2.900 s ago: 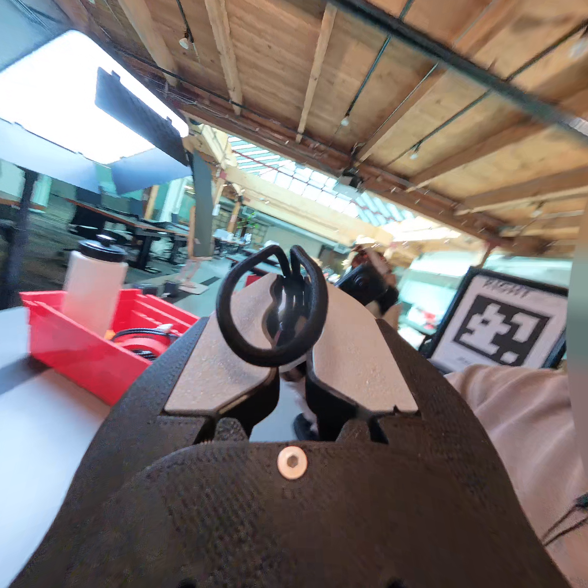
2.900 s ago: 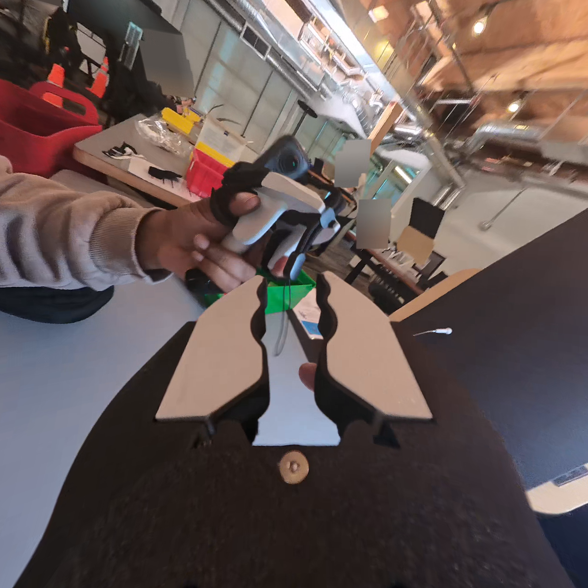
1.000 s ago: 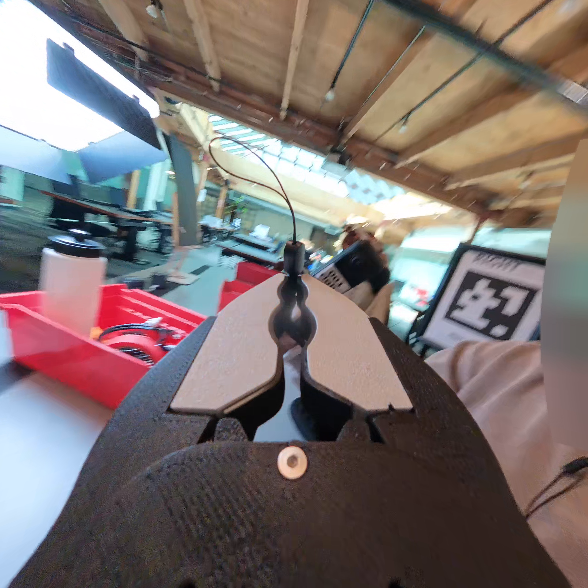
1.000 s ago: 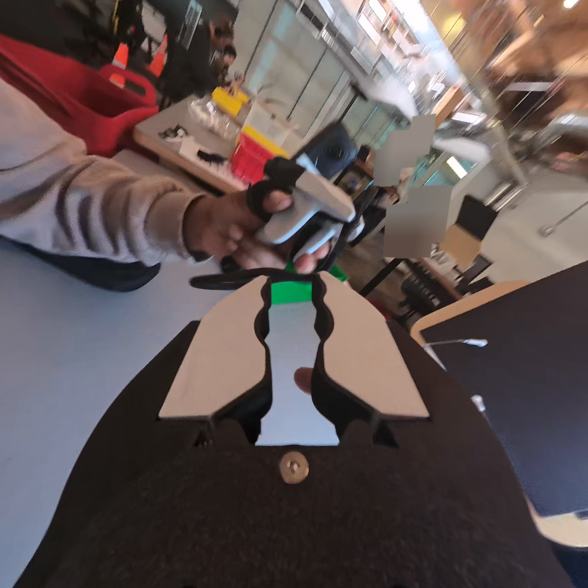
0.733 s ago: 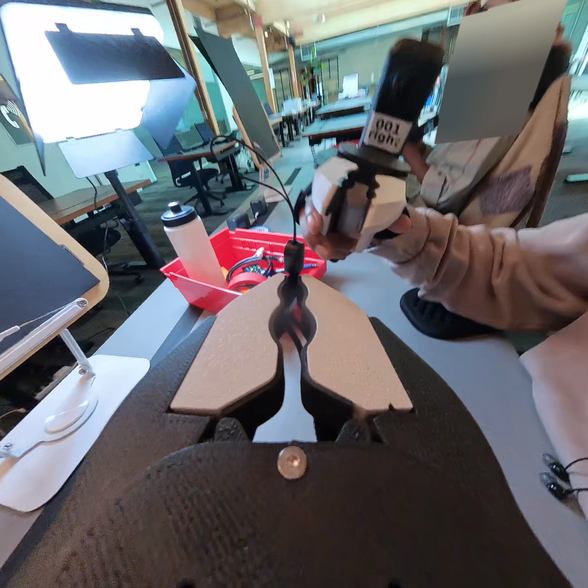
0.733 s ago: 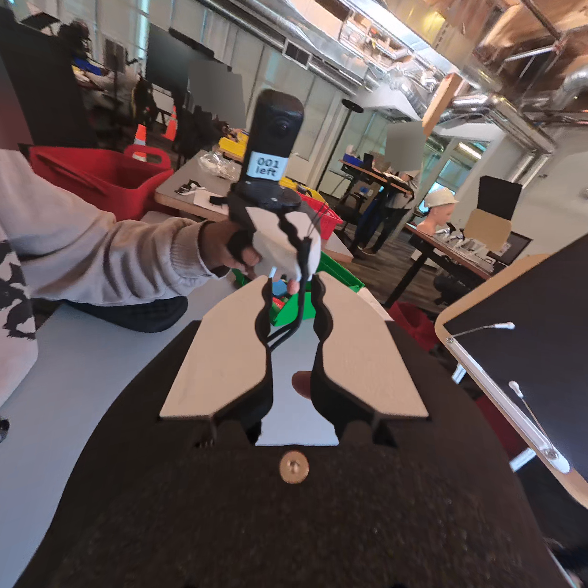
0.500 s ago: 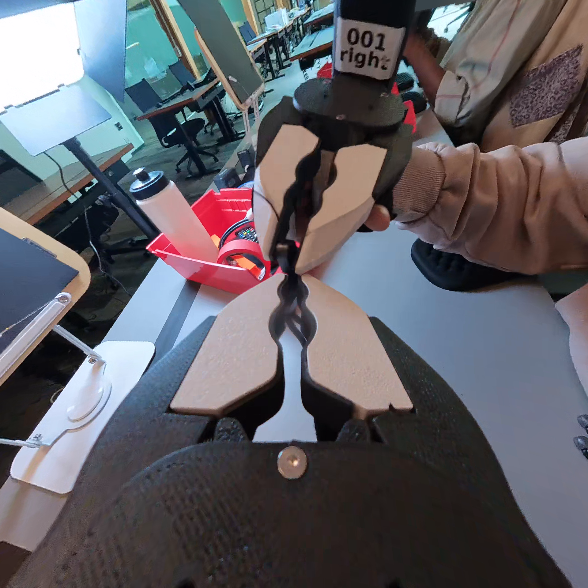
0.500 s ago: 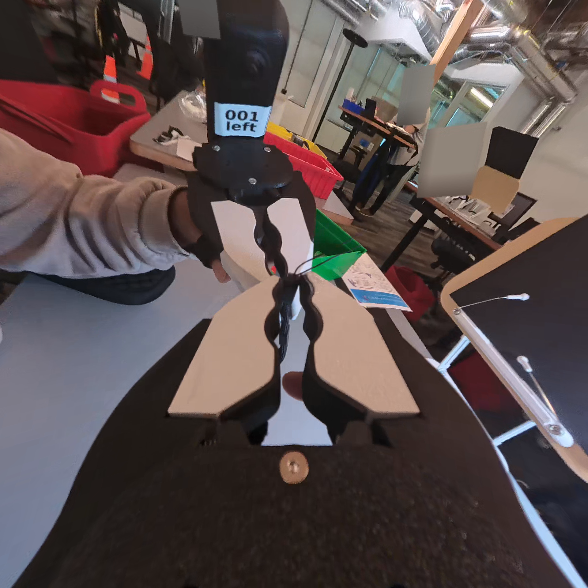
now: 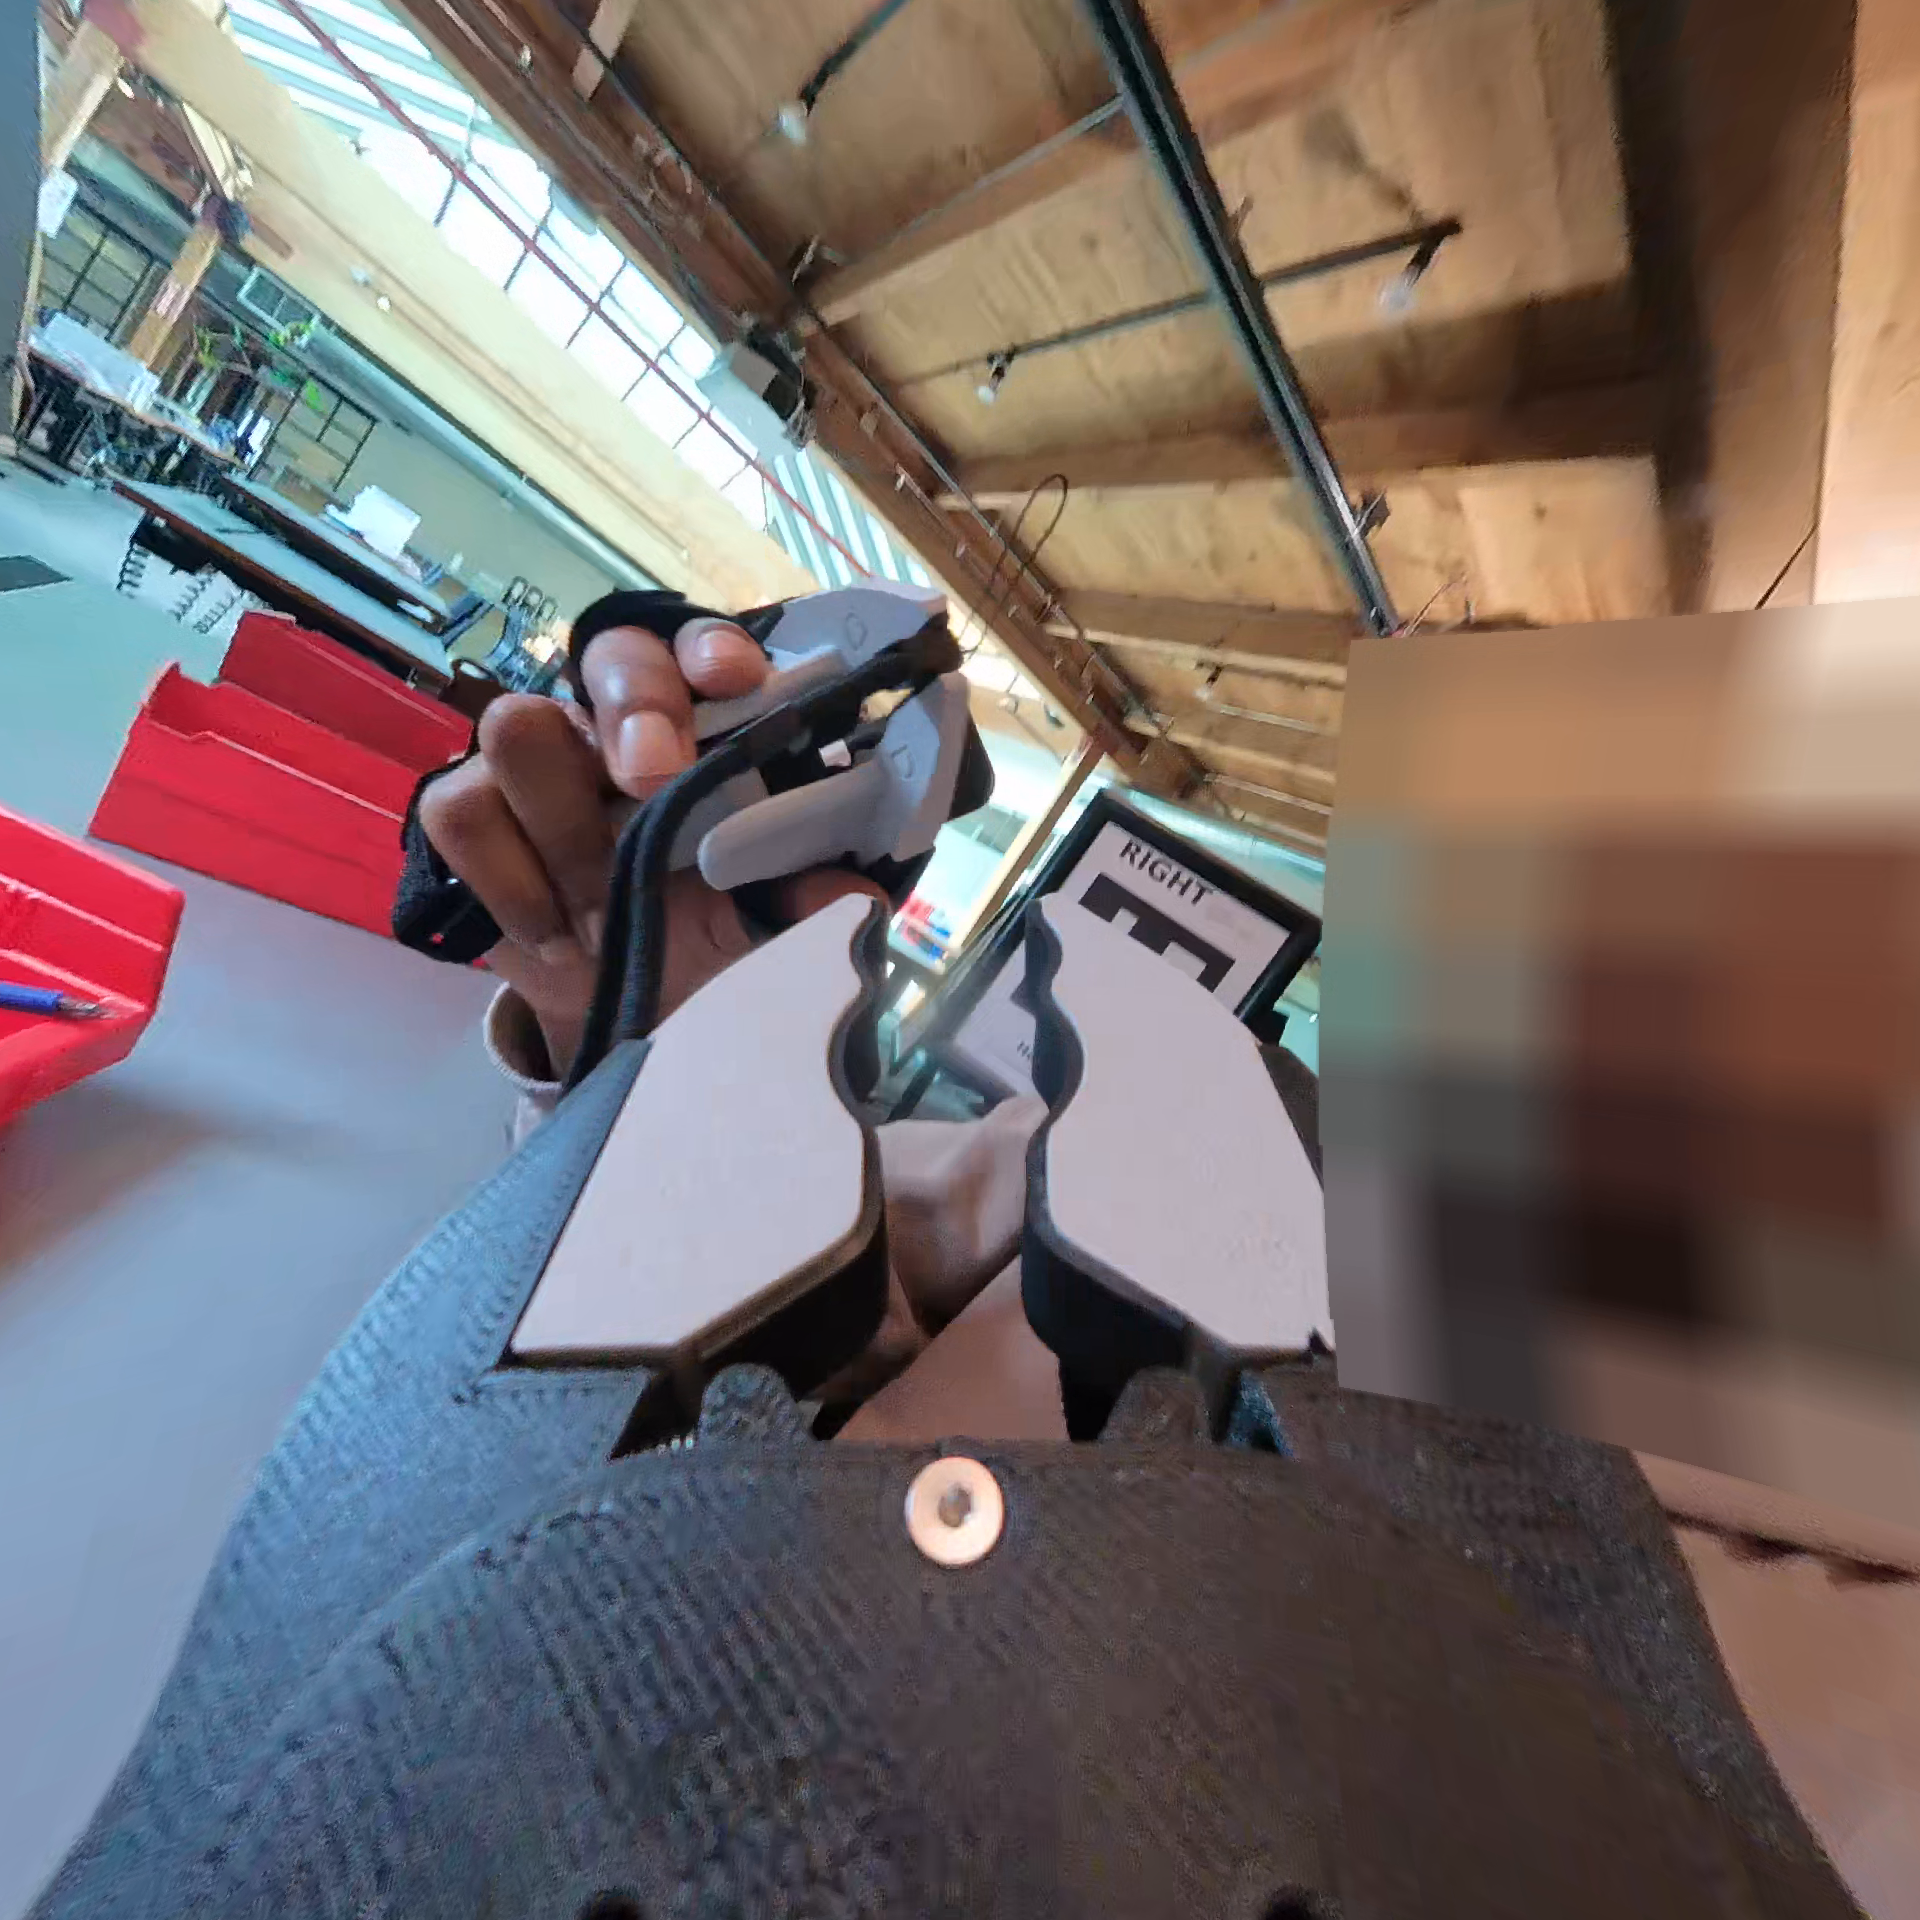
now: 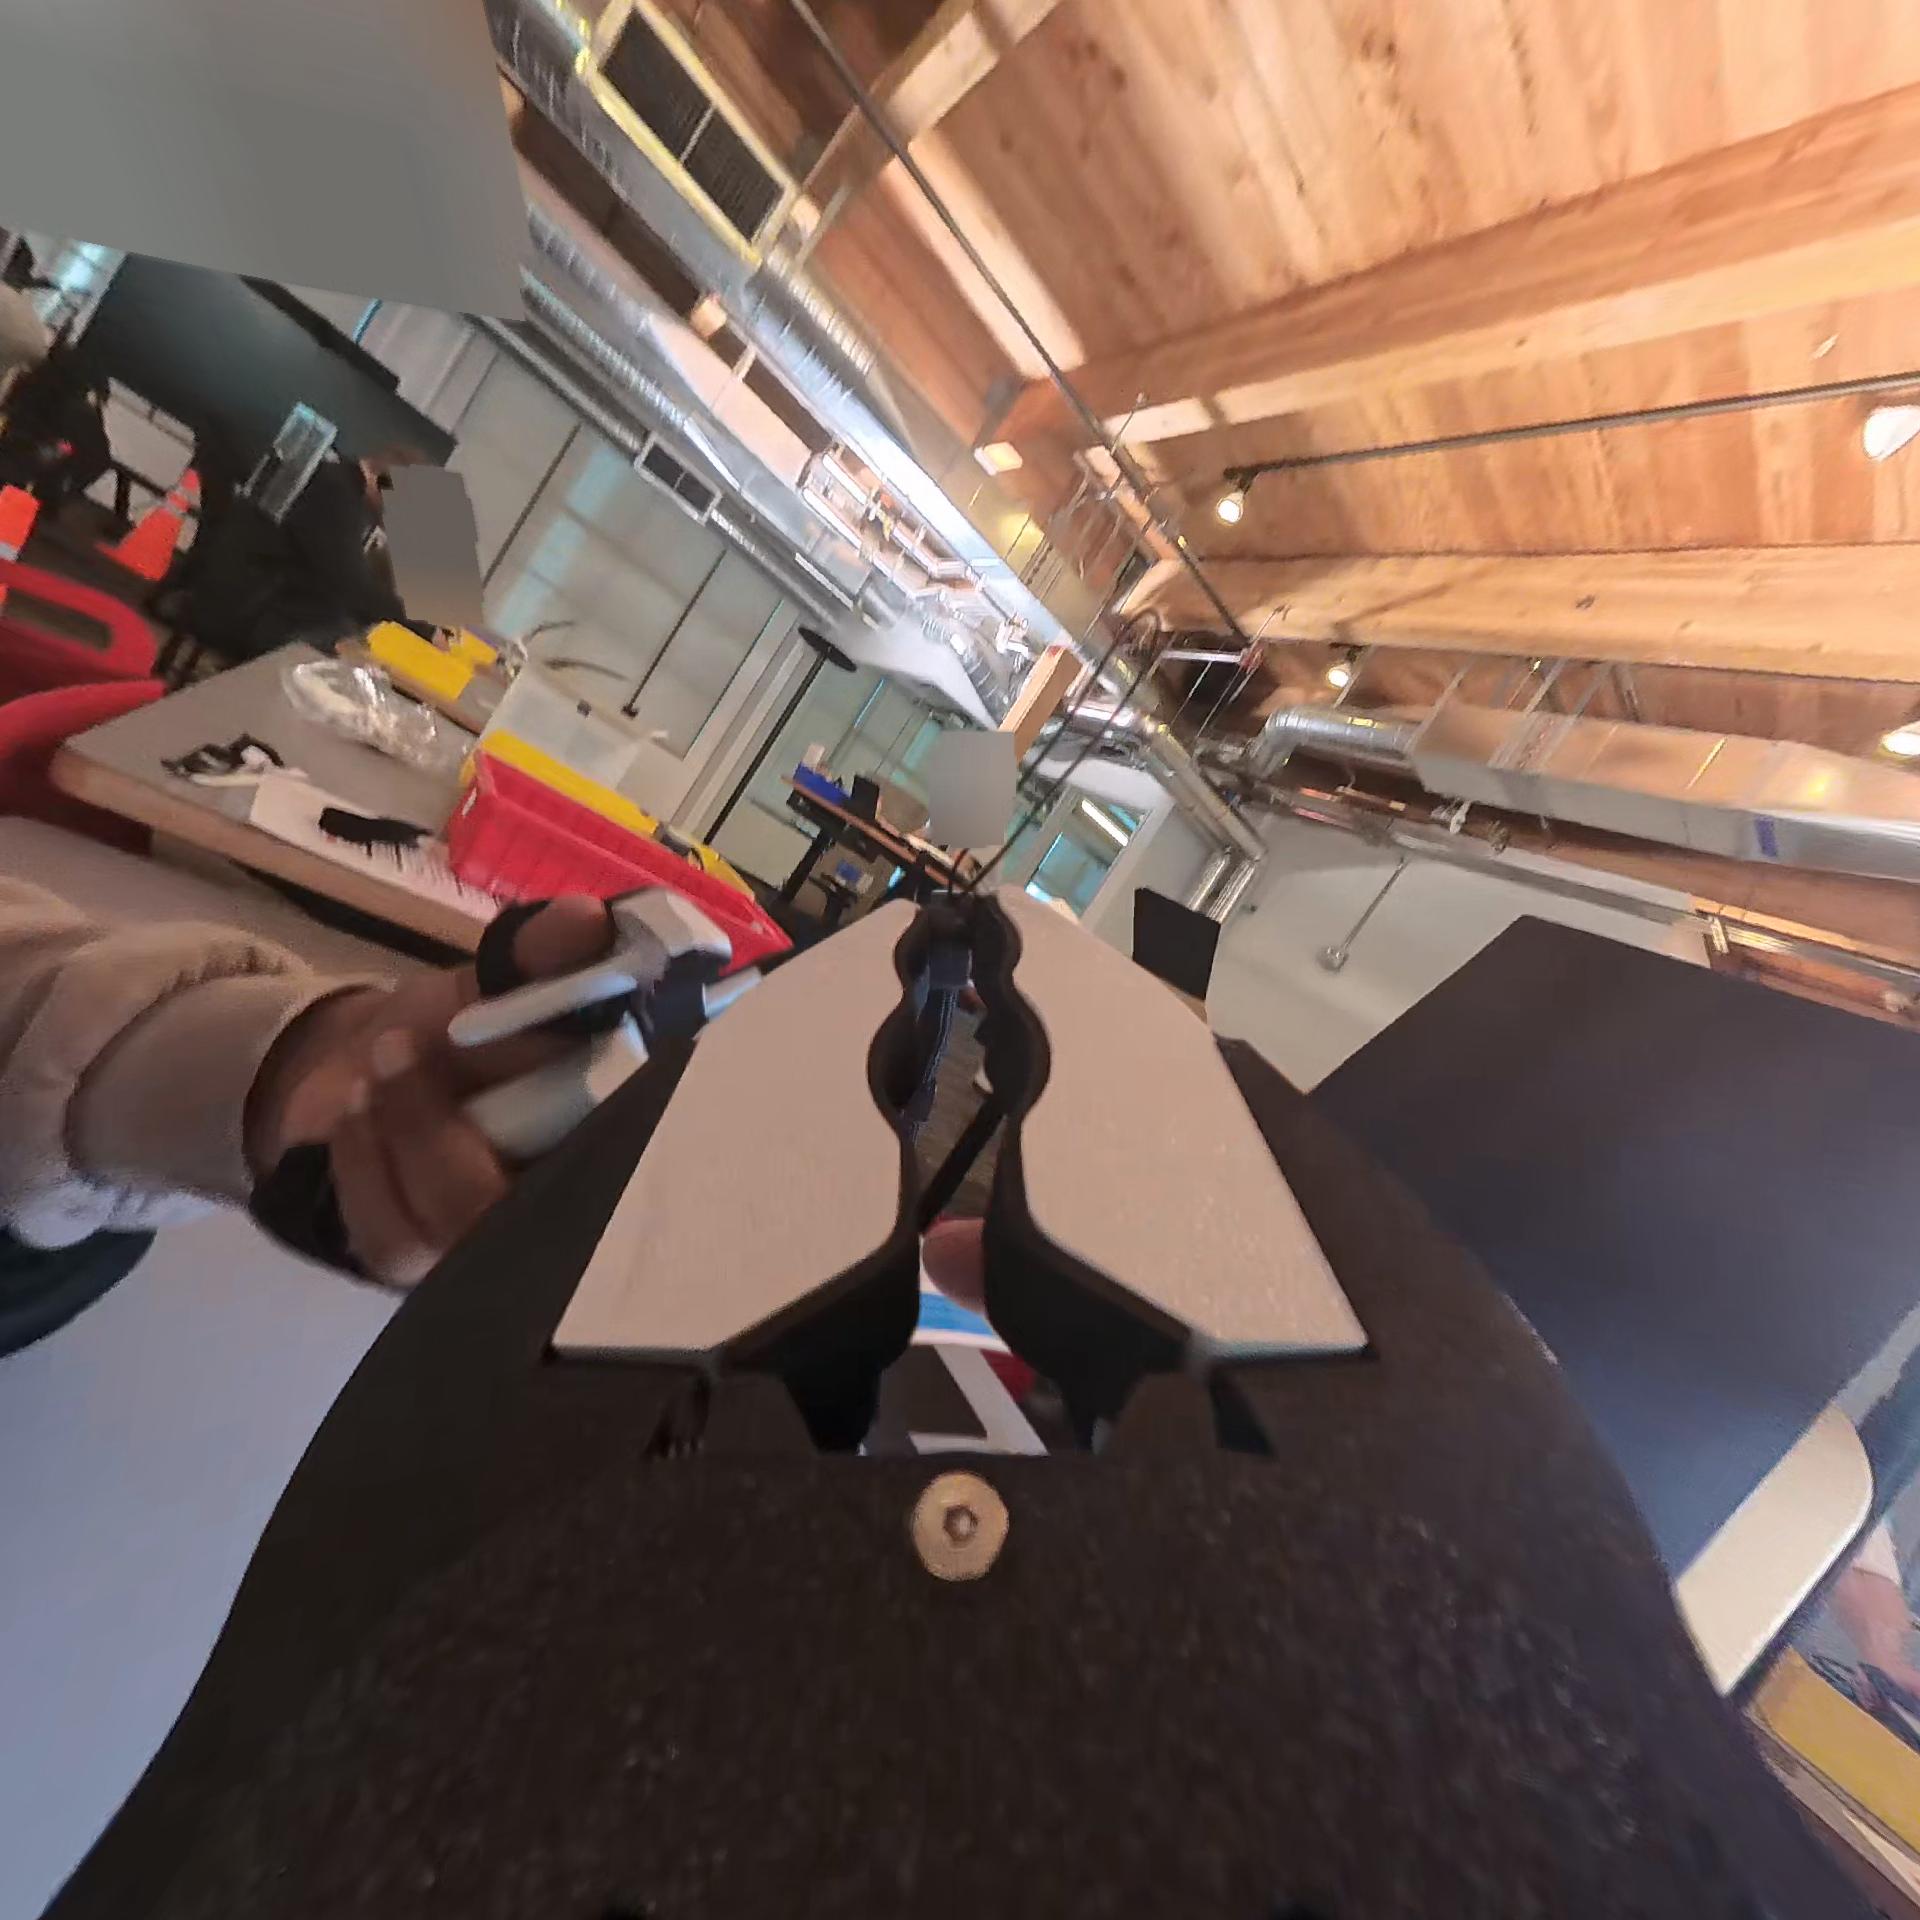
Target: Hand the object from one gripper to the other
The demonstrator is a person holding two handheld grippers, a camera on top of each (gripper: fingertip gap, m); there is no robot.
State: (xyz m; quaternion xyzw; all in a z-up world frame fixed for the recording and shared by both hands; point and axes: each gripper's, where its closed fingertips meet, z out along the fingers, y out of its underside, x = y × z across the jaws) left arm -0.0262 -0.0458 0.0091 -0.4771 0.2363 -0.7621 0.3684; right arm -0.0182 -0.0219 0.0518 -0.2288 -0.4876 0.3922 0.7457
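Note:
The object is a black cable (image 10: pixel 940 987) with a thin wire loop (image 10: pixel 1091 717) rising from its end. My right gripper (image 10: pixel 956 920) is shut on it at the fingertips, and the loop stands above the tips. In the left wrist view the right gripper (image 9: pixel 904 717) is held in a hand up and left of my left gripper, with the cable (image 9: pixel 623 894) hanging down from it past the hand. My left gripper (image 9: pixel 956 935) is open and empty. It also shows at the left of the right wrist view (image 10: pixel 665 1013), held in a hand and blurred.
Red bins (image 9: pixel 260 748) stand on the grey table (image 9: pixel 260 1091) at the left. A framed marker card (image 9: pixel 1174 914) stands behind the left gripper. A dark board (image 10: pixel 1558 1143) is at the right, and red and yellow bins (image 10: pixel 582 831) sit on a far table. Left tips to right tips: about 5 centimetres.
Half a second ago both grippers pinched the cable tip to tip. The left gripper has opened and let go. The right gripper keeps the cable, and both have drawn apart and tilted upward.

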